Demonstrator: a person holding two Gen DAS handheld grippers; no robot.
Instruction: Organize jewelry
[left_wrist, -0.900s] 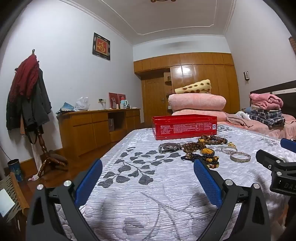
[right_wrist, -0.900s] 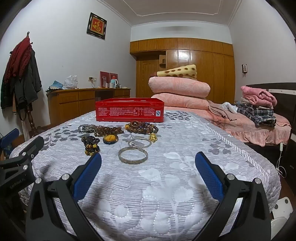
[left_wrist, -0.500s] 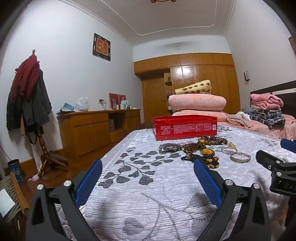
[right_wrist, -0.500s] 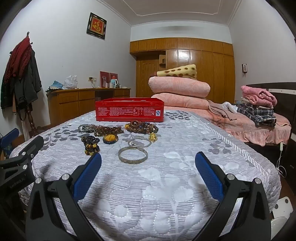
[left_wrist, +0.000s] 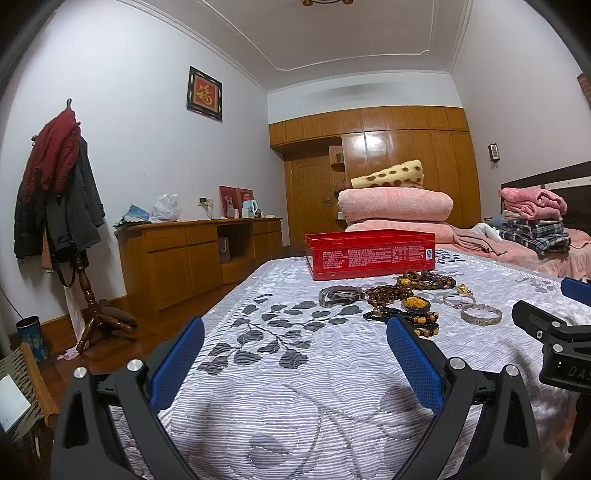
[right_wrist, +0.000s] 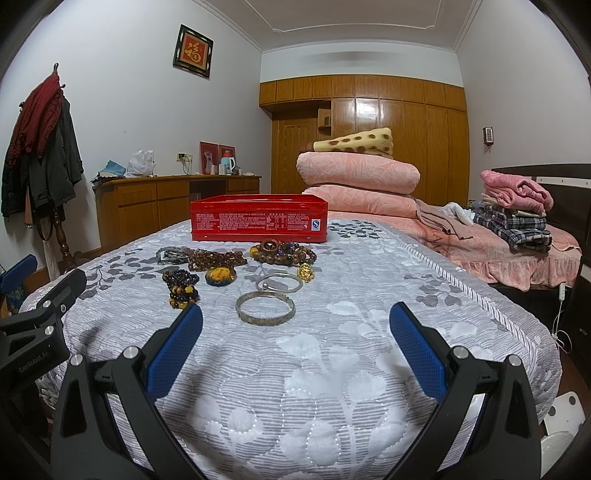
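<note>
Nothing has moved: both the left claw and right claw hover wide open and empty, and a careless grab could tangle the beads with the bangle.

Bare quilted bedspread lies between the wide-spread right gripper and the nearest silver bangle; approach there is unobstructed. Beyond it, beaded bracelets, an amber pendant and a second bangle crowd the path to the red tin. The left gripper stands at the left flank.
</note>
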